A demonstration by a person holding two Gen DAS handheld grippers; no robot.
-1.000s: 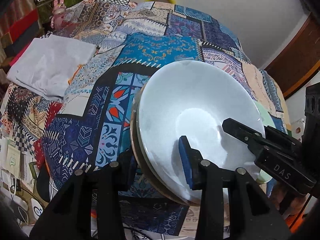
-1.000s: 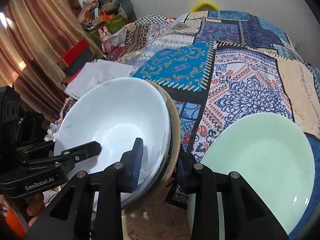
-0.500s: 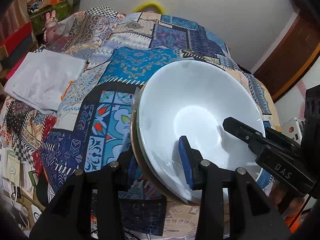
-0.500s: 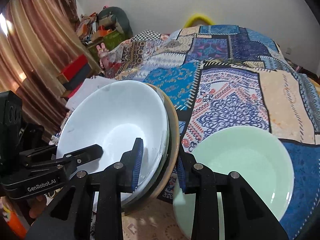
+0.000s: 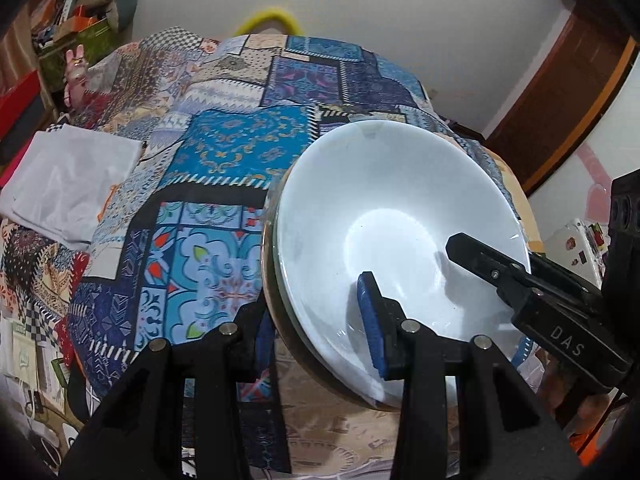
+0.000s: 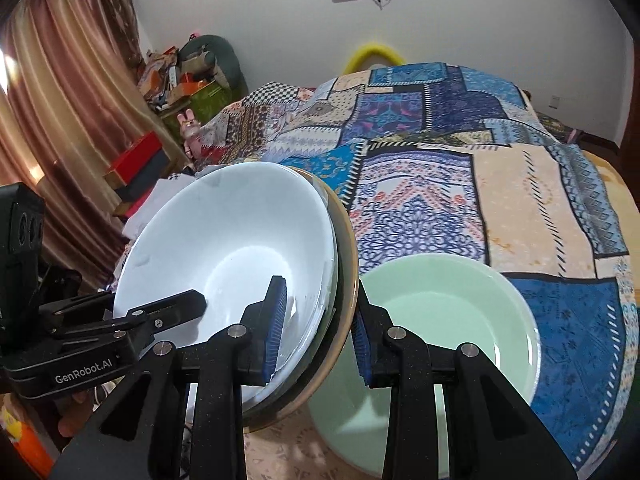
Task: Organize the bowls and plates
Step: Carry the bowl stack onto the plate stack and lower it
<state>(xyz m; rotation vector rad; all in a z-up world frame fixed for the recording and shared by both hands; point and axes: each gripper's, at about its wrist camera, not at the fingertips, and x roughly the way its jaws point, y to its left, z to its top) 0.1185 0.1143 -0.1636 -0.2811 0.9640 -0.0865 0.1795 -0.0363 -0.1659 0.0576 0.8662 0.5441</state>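
Observation:
A stack of dishes, with a white bowl (image 5: pixel 384 224) on top and a clear dish and a tan-rimmed plate (image 6: pixel 347 264) under it, hangs tilted above the patchwork bedspread (image 5: pixel 224 152). My left gripper (image 5: pixel 316 330) is shut on the stack's near-left rim, its blue pad inside the white bowl (image 6: pixel 224 248). My right gripper (image 6: pixel 320 338) is shut on the stack's right rim, one pad inside and one outside. Each gripper shows in the other's view, the right gripper (image 5: pixel 520 280) and the left gripper (image 6: pixel 160 316). A pale green bowl (image 6: pixel 448 320) sits on the bedspread (image 6: pixel 520 208) just right of the stack.
A folded white cloth (image 5: pixel 68 184) lies on the bed's left side. Red and dark boxes (image 6: pixel 138 168), clutter and a brown curtain (image 6: pixel 60 100) stand along the left. A yellow ring (image 6: pixel 374 54) shows past the bed's far end. A wooden door (image 5: pixel 560 92) is at the right.
Both grippers have risen together with the stack held between them. The bedspread and the green bowl now lie farther below, and more of the far wall shows.

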